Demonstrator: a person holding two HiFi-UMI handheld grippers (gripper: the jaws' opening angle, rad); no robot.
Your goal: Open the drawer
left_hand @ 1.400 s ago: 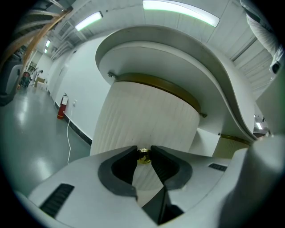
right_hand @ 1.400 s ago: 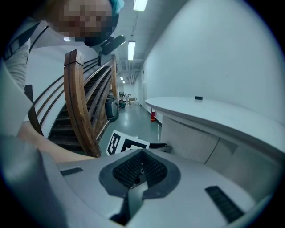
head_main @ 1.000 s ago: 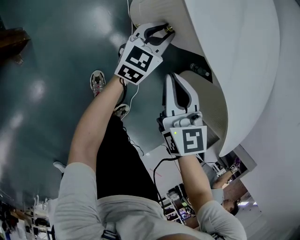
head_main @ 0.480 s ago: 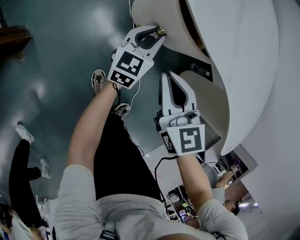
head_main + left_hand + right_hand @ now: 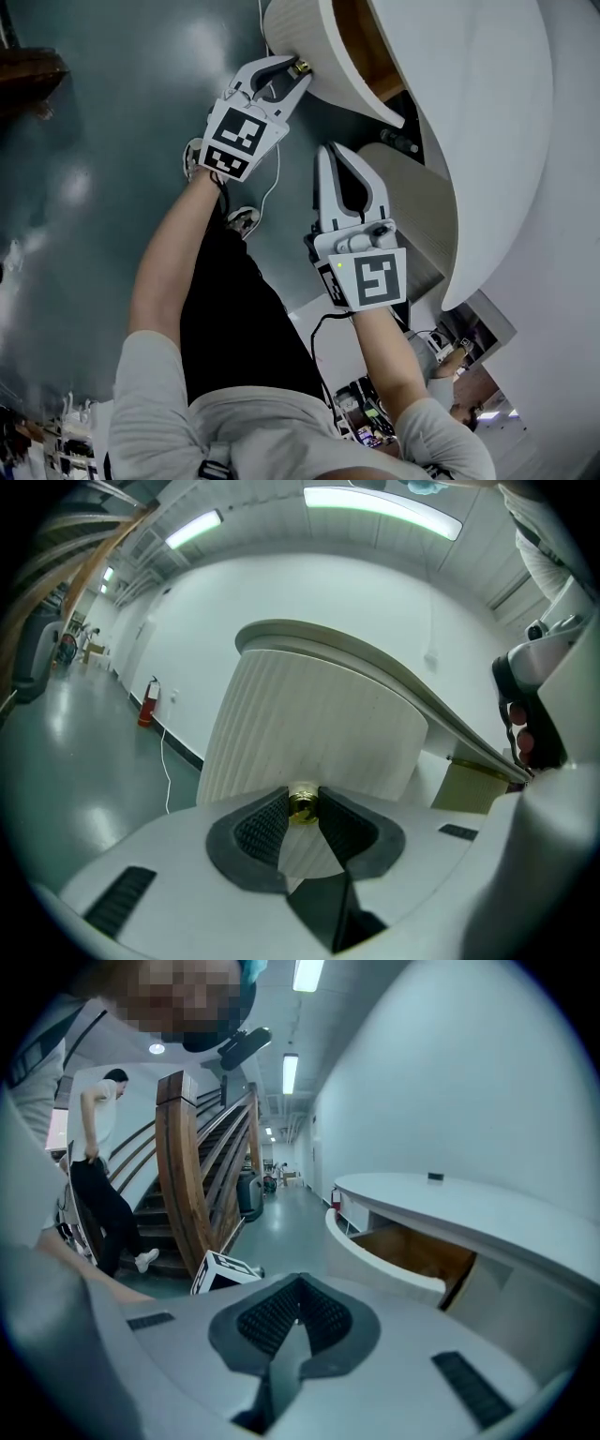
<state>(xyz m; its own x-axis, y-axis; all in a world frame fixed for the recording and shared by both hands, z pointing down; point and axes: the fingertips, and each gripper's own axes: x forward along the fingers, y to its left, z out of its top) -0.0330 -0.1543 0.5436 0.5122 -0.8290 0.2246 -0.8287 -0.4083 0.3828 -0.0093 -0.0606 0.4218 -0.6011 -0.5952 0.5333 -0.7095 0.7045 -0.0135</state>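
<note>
Knob (image 5: pixel 302 804) on ribbed drawer (image 5: pixel 292 26) front is pinched by left gripper (image 5: pixel 297 70). Drawer is seen partly out of curved cabinet (image 5: pixel 469 112), wood interior exposed. Right gripper (image 5: pixel 331 155) is held nearby, jaws pressed together, empty.

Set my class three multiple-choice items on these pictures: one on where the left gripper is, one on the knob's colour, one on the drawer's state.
1. The left gripper is: A on the knob of the drawer; B hanging free in the air; C inside the drawer.
2. The knob is: A black; B brass-gold; C red.
3. The drawer is: A fully shut; B pulled partly open; C taken right out.

Answers:
1 A: the left gripper view shows its pads clamped on the knob.
2 B: it shines gold between the dark pads.
3 B: its brown wooden inside shows behind the front in the head view.
</note>
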